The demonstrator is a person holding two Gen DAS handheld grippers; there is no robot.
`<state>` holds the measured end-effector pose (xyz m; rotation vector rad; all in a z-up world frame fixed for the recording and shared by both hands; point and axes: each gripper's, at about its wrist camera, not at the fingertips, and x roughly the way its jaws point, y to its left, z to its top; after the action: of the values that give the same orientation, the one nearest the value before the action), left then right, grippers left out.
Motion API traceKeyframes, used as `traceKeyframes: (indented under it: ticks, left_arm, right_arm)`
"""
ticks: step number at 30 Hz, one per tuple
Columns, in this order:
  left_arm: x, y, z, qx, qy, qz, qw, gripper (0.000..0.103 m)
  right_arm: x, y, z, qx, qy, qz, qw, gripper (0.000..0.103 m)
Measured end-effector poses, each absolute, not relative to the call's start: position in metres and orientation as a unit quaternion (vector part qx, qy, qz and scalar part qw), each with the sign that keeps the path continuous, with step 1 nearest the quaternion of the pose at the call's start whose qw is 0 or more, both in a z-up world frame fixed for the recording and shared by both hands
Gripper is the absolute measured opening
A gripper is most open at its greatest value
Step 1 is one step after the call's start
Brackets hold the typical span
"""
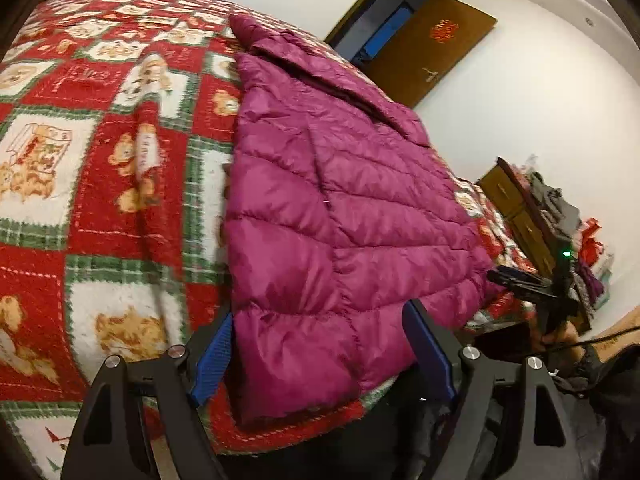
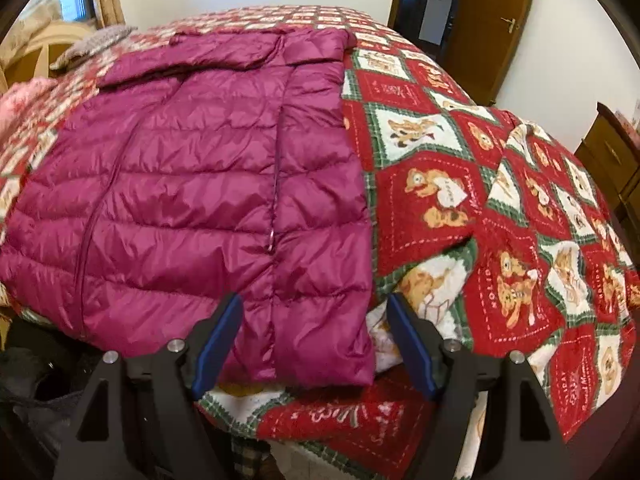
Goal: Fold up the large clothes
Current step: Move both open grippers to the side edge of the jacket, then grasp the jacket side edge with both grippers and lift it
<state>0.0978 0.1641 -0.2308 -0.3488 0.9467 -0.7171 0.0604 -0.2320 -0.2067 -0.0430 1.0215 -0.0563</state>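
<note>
Right wrist view shows the magenta quilted down jacket (image 2: 192,200) lying flat on the bed, on top of a red, green and white teddy-bear blanket (image 2: 500,208), with its hem at the near edge of the bed and its collar at the far end. A sleeve or side panel appears to lie folded in over the body: a lengthwise edge with a zip line runs from collar toward hem, and the jacket's outline is a fairly neat rectangle, so I judge that the first side folds are done or partly done. What looks left is folding it across its length, hem toward collar, to make a compact bundle. The right tool (image 2: 316,344) hangs over the jacket's near hem corner on the side nearer the brown door (image 2: 492,28), its blue-padded jaws spread wide with the hem corner lying between them; it holds nothing. Left wrist view shows the left tool (image 1: 320,352) at the other near hem corner of the jacket (image 1: 340,216), likewise wide open and straddling the fabric without gripping it. Beyond the jacket in that view, the right tool (image 1: 520,280) is seen from the side, too small and dark to judge. Both tools seem placed to pinch the hem corners for the lengthwise fold. Further from the jacket, a wooden dresser (image 1: 516,216) stands past the bed's foot.
</note>
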Motion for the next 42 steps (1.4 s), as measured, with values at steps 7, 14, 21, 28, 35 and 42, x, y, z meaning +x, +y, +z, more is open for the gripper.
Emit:
traceKeyframes:
  ticks: [7,14,21,28,35,42]
  left_arm:
    - [0.092,0.149,-0.235,-0.098,0.443,-0.329,0.828,0.078]
    - [0.096,0.149,-0.24,-0.096,0.452,-0.325,0.825,0.028]
    - [0.092,0.157,-0.218,-0.116,0.411,-0.338,0.839,0.009]
    - [0.09,0.159,-0.17,-0.145,0.331,-0.368,0.857,0.007]
    - [0.075,0.154,-0.14,-0.117,0.278,-0.399,0.866,0.007]
    - [0.057,0.172,-0.118,-0.143,0.234,-0.447,0.851,0.007]
  right_arm:
    - [0.065,-0.217,-0.228,-0.043,0.518,-0.026,0.854,0.07]
    - [0.068,-0.215,-0.235,-0.058,0.525,-0.015,0.849,0.019]
    - [0.062,-0.24,-0.209,0.066,0.483,0.035,0.873,0.01]
    - [0.058,-0.252,-0.172,0.137,0.418,0.069,0.895,0.009]
    - [0.046,-0.254,-0.149,0.149,0.382,0.076,0.909,0.009]
    - [0.03,-0.271,-0.119,0.166,0.352,0.075,0.918,0.009]
